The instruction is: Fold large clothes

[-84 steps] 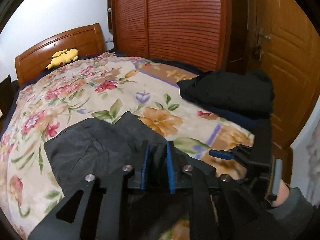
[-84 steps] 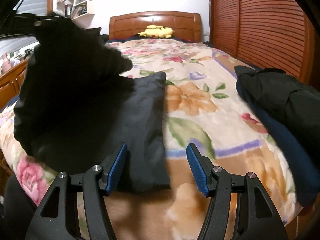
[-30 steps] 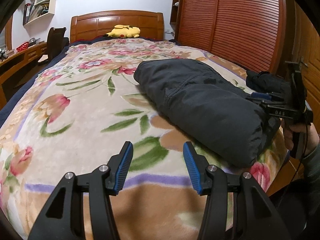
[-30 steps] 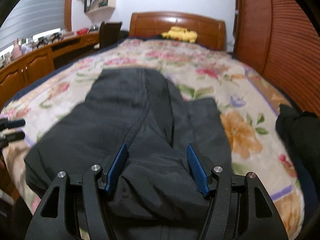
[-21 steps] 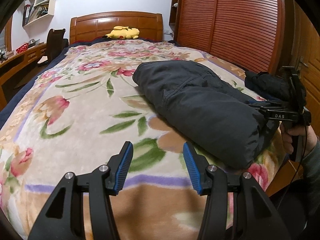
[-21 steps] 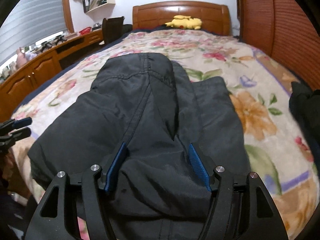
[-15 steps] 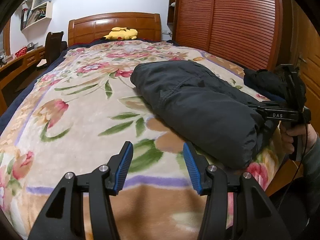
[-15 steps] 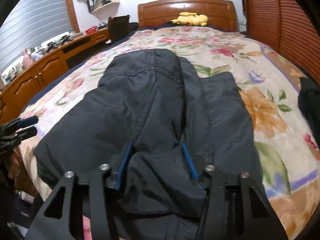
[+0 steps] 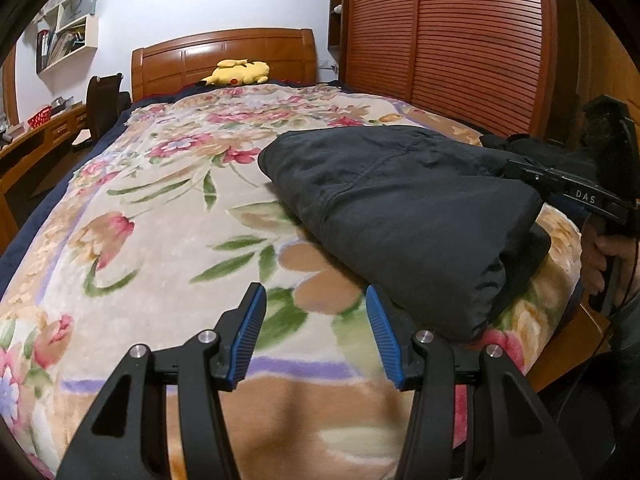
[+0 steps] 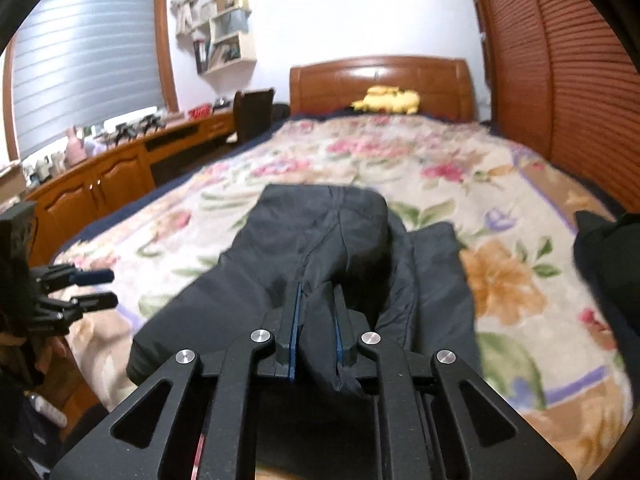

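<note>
A dark grey garment (image 9: 400, 208) lies folded into a long bundle on the floral blanket (image 9: 160, 216), toward the bed's right side. In the right wrist view my right gripper (image 10: 317, 300) is closing its jaws on a raised fold at the near end of the garment (image 10: 320, 248), and the blue pads pinch the cloth. My left gripper (image 9: 313, 304) hovers open over bare blanket, to the left of the bundle's near corner, with nothing between its fingers. The left gripper (image 10: 106, 288) also shows at the left edge of the right wrist view.
A second pile of dark clothes (image 10: 608, 264) sits at the bed's right edge. A yellow plush toy (image 9: 236, 72) rests by the wooden headboard (image 9: 224, 56). A slatted wardrobe (image 9: 440, 40) stands on the right, and a desk with cabinets (image 10: 100, 184) on the left.
The right gripper's jaws have come together on a fold of the garment and risen a little with it. The left gripper stays open and has shifted only slightly.
</note>
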Demonstrator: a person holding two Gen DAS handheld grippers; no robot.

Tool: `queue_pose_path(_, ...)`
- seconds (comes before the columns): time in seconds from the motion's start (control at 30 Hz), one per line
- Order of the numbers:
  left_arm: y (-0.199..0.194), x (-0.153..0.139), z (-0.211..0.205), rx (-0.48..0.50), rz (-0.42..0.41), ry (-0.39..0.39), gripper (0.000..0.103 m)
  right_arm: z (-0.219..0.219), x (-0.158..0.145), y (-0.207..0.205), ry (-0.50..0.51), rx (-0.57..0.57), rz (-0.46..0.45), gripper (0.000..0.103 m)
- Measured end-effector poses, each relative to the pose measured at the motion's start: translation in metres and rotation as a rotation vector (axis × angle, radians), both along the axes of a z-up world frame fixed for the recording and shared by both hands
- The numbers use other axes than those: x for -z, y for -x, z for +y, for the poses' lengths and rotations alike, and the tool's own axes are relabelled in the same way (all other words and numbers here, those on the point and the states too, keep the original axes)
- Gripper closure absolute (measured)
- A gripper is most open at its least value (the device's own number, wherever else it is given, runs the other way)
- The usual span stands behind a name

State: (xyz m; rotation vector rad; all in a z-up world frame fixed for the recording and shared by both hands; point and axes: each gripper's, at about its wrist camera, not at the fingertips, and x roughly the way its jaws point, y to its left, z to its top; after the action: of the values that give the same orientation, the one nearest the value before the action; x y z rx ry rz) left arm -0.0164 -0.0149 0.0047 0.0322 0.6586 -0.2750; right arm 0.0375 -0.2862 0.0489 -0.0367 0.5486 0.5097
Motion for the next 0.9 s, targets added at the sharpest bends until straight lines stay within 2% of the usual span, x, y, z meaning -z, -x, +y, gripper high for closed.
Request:
queue_pose_path(0.17,0.001,-0.006,-0.012,0.013,-0.006,-0.001,0.052,-0.021,-0.006,0.005,0.018,0.045,-0.027,0.094)
queue_pose_path(0.37,-0.004,-0.014,-0.03,0.039,-0.012,0.008,0.052,-0.066,-0.005,0.012,0.058,0.147,-0.02,0.094)
queue_pose_path(0.5,-0.011,-0.02,-0.04,0.056,-0.025,0.012,0.052,-0.083,0.007,0.009,0.07,0.172,0.019,0.094)
queue_pose_path(0.63,-0.03,-0.022,-0.052,0.073,-0.03,0.017,0.051,-0.077,0.024,0.004,0.11,0.165,0.046,0.092)
queue_pose_path(0.73,-0.049,-0.021,-0.063,0.083,-0.034,0.027,0.051,-0.074,0.033,0.007,0.14,0.167,0.036,0.087)
queue_pose_path(0.83,-0.068,-0.018,-0.07,0.091,-0.02,0.036,0.05,-0.082,0.038,0.016,0.138,0.178,0.023,0.069)
queue_pose_path(0.9,-0.082,-0.016,-0.075,0.093,-0.013,0.029,0.05,-0.092,0.04,0.022,0.118,0.198,0.034,0.053)
